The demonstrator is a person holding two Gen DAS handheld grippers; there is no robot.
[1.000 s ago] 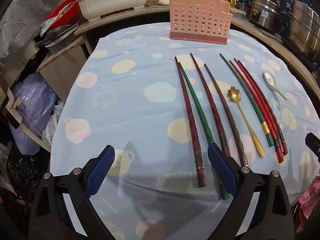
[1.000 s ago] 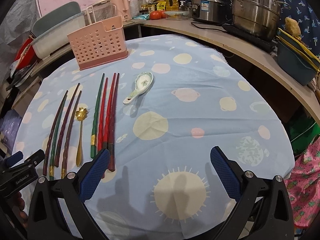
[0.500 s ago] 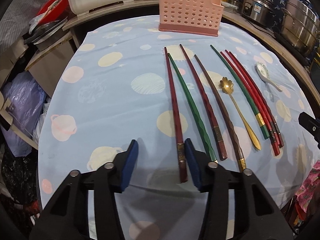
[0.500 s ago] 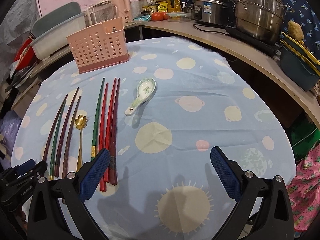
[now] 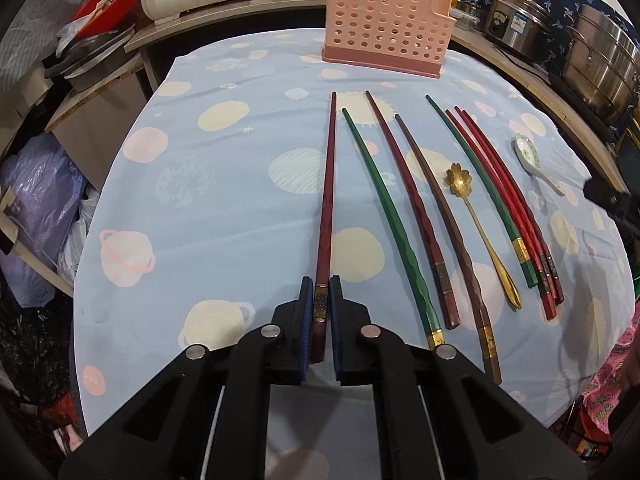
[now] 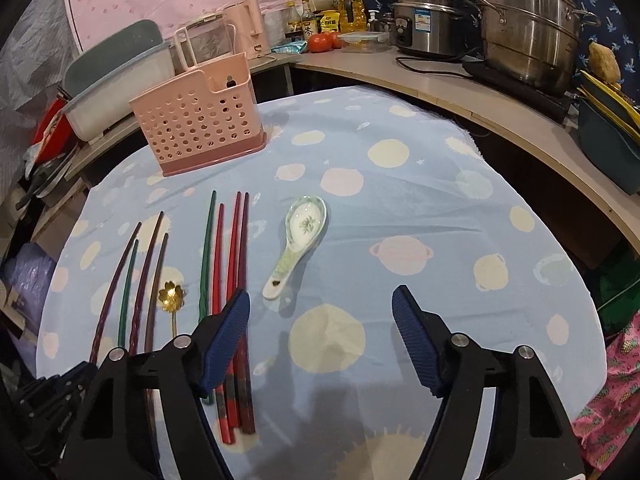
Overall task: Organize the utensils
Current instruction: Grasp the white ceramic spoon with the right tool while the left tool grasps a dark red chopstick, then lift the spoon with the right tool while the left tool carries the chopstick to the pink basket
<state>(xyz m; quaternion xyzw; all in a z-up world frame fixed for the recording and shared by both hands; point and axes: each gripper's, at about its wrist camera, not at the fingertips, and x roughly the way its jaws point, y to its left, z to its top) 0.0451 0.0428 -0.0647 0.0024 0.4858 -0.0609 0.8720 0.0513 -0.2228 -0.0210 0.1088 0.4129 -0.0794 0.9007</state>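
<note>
The left gripper (image 5: 320,312) has its jaws closing on the thick end of the dark red chopstick (image 5: 327,200), which a second ago lay free between wide jaws at the near left of the desk (image 5: 224,208). That first pick looks secured. The right gripper (image 6: 320,344), jaws narrowing from wide with nothing between them, hangs near the red chopsticks (image 6: 236,280) and ceramic spoon (image 6: 298,240). The pink holder (image 5: 386,20) waits at the far edge.
</note>
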